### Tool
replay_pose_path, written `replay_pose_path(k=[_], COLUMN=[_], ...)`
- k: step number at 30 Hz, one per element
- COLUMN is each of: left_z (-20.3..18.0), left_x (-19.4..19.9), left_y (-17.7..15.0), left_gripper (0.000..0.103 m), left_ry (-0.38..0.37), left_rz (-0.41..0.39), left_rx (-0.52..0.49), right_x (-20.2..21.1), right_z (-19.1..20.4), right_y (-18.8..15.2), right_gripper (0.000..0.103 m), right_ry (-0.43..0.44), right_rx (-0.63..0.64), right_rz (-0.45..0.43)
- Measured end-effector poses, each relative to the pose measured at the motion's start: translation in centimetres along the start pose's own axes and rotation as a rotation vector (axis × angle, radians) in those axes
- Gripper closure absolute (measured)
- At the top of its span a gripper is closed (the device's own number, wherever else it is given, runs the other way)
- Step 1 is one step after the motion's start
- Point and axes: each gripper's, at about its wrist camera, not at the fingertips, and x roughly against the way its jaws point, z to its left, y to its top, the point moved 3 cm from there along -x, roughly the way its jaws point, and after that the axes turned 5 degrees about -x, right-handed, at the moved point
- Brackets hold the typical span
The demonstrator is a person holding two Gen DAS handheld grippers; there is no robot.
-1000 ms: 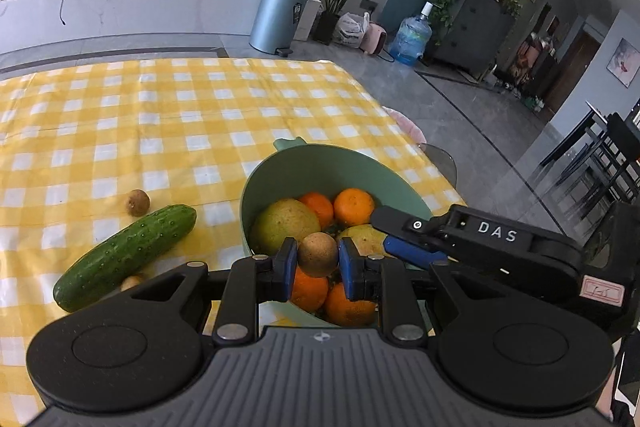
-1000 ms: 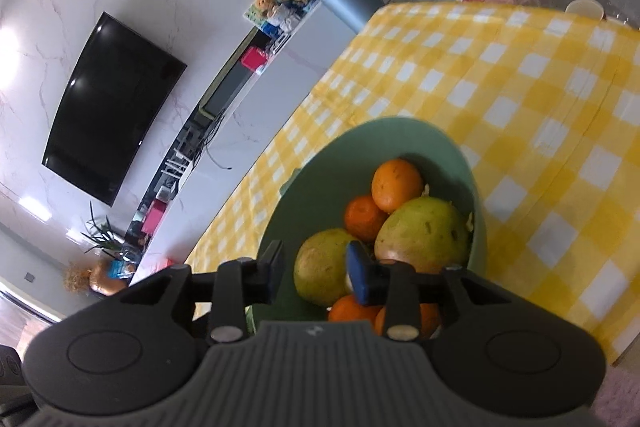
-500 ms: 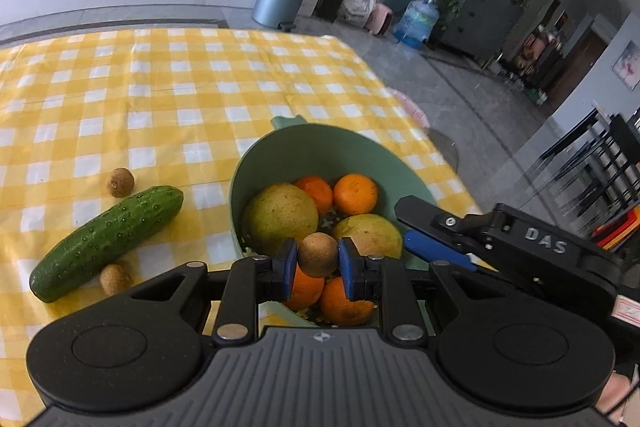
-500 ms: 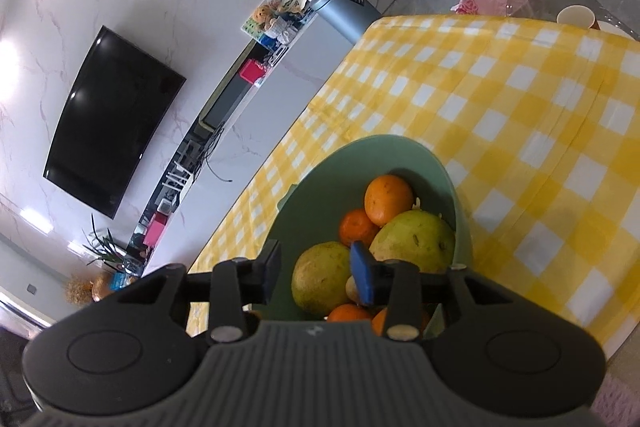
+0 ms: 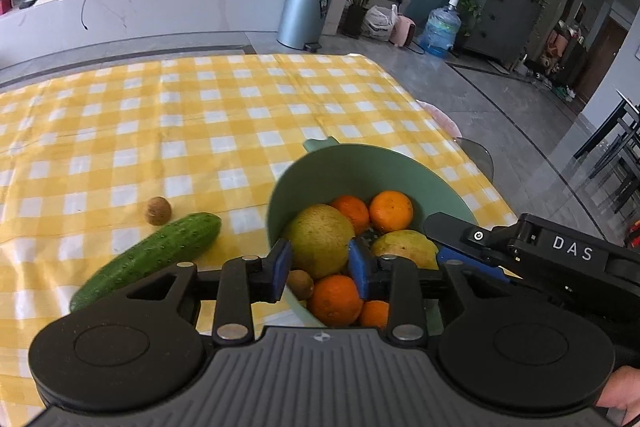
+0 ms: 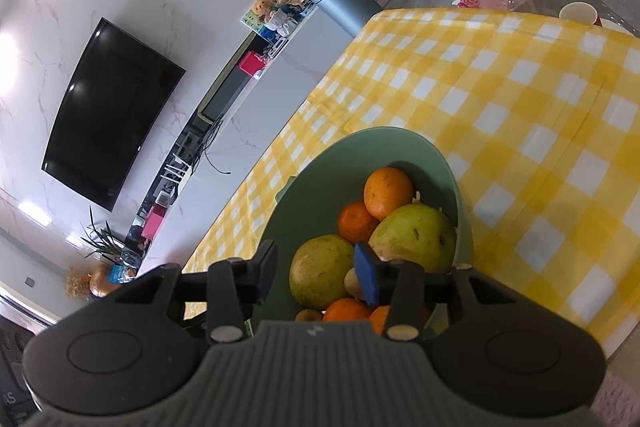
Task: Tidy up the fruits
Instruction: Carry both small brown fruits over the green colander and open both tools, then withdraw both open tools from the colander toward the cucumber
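Note:
A green bowl (image 5: 360,163) sits on the yellow checked tablecloth and holds oranges (image 5: 390,211), two green-yellow mangoes (image 5: 320,239) and a small brown fruit (image 5: 301,283) lying by the near rim. My left gripper (image 5: 320,267) is open and empty just above the bowl's near side. My right gripper (image 6: 316,277) is open and empty, its jaws straddling the bowl's (image 6: 320,187) near rim; it also shows at the right in the left wrist view (image 5: 520,247). A cucumber (image 5: 152,259) and another small brown fruit (image 5: 158,211) lie on the cloth left of the bowl.
The table's right edge (image 5: 460,147) runs close beside the bowl, with a glass chair and pink cushion beyond it. A cup (image 6: 578,13) stands past the table's far corner in the right wrist view.
My left gripper has opened and let go of the small brown fruit, which now lies in the bowl by the near rim. The right gripper has barely moved.

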Motion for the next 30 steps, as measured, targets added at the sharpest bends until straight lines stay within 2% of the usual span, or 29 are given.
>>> replay_pose_path(k=[6, 8, 9, 12, 15, 16, 20, 24, 27, 30], left_z=[0.4, 0.7, 0.8, 1.1, 1.5, 1.6, 2.6, 4.3, 6.2, 8.1], left_x=[1.2, 1.9, 2.2, 3.7, 5.3, 5.8, 8.1, 10.5, 11.9, 12.6], left_y=[0.4, 0.4, 0.5, 0.6, 0.4, 0.4, 0.0, -0.2, -0.4, -0.6], left_gripper=[0.037, 0.032, 0.028, 0.017, 0.016, 0.016, 0.016, 0.016, 0.016, 0.016], left_ry=[0.008, -0.007, -0.012, -0.007, 0.029, 0.033, 0.045, 0.083, 0.144, 0.203], left_rz=[0.005, 0.009, 0.011, 0.0, -0.006, -0.008, -0.027, -0.067, -0.093, -0.099], left_rx=[0.001, 0.021, 0.028, 0.029, 0.024, 0.02, 0.015, 0.023, 0.047, 0.053], right_x=[-0.1, -0.1, -0.2, -0.4, 0.1, 0.3, 1.3, 1.3, 1.2, 0.9], right_z=[0.6, 0.7, 0.8, 1.0, 1.3, 1.5, 2.6, 4.0, 5.6, 7.5], right_y=[-0.3, -0.3, -0.3, -0.4, -0.4, -0.4, -0.4, -1.1, -2.0, -3.4], right_gripper=[0.059, 0.047, 0.035, 0.031, 0.006, 0.004, 0.004, 0.006, 0.025, 0.034], right_ry=[-0.006, -0.009, -0.016, -0.038, -0.042, -0.043, -0.041, -0.019, -0.001, 0.018], right_rx=[0.039, 0.046, 0.05, 0.062, 0.058, 0.062, 0.094, 0.136, 0.183, 0.239], right_rz=[0.009, 0.007, 0.011, 0.015, -0.026, -0.045, -0.091, -0.06, -0.036, -0.011])
